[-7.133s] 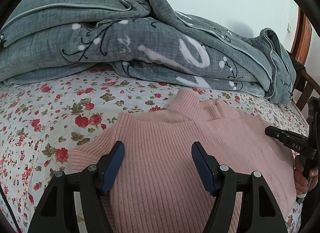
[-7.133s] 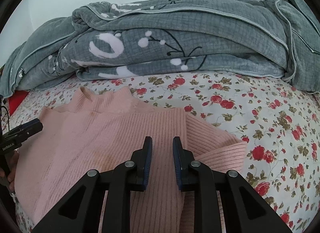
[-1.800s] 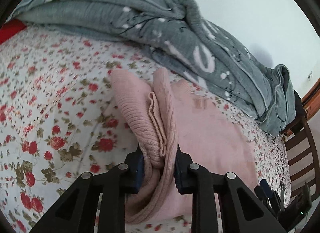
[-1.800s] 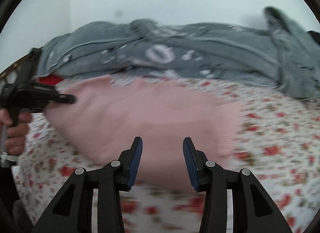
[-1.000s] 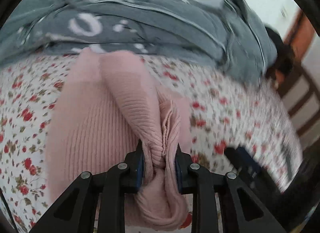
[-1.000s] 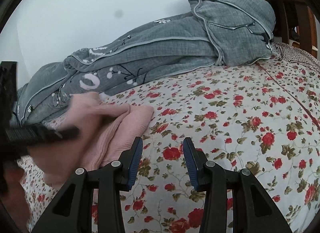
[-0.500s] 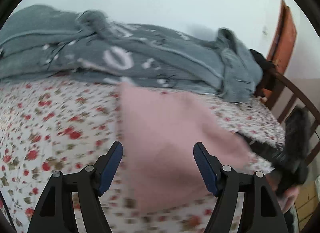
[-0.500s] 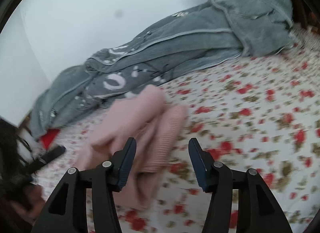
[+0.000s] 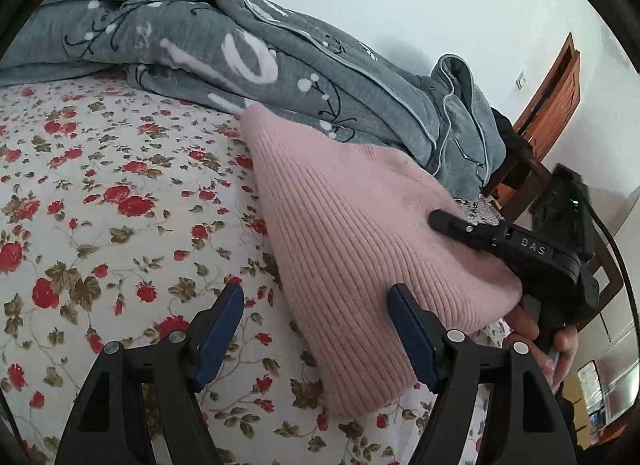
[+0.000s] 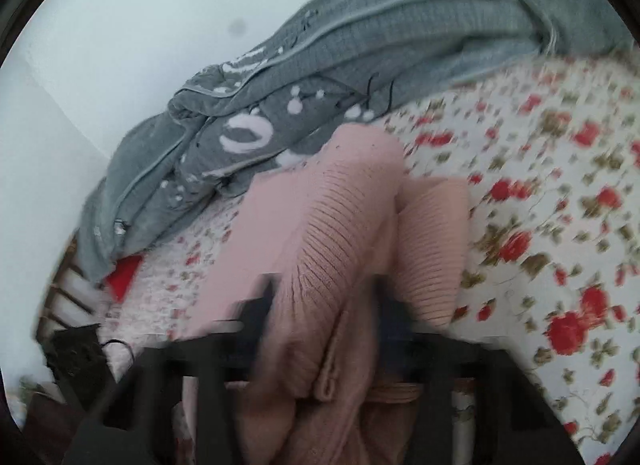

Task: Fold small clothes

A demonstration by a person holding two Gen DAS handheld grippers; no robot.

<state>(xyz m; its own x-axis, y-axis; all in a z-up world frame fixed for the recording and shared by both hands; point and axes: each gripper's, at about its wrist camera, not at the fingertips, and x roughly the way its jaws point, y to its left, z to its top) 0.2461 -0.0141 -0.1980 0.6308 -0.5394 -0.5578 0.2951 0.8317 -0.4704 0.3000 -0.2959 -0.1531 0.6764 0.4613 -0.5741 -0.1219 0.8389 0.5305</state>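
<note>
A pink ribbed sweater (image 9: 352,233) lies folded on the flowered bed sheet (image 9: 120,193). My left gripper (image 9: 316,329) is open just before its near edge. Its right pad hangs over the knit, its left pad over the sheet, and nothing is gripped. My right gripper (image 9: 436,219), held by a hand (image 9: 560,349), reaches onto the sweater's right edge. The right wrist view is blurred. There a bunched fold of the sweater (image 10: 328,233) fills the gap of my right gripper (image 10: 324,305), whose jaws are closing on it.
A rumpled grey quilt (image 9: 240,45) is piled along the wall behind the sweater. A brown wooden chair (image 9: 552,105) stands past the bed's right end. Something red (image 10: 124,273) lies under the quilt's left end. Bare sheet (image 10: 560,225) stretches beside the sweater.
My left gripper let go of the sweater fold, opened wide and drew back. My right gripper swung over from the bare sheet onto the sweater and narrowed around a fold.
</note>
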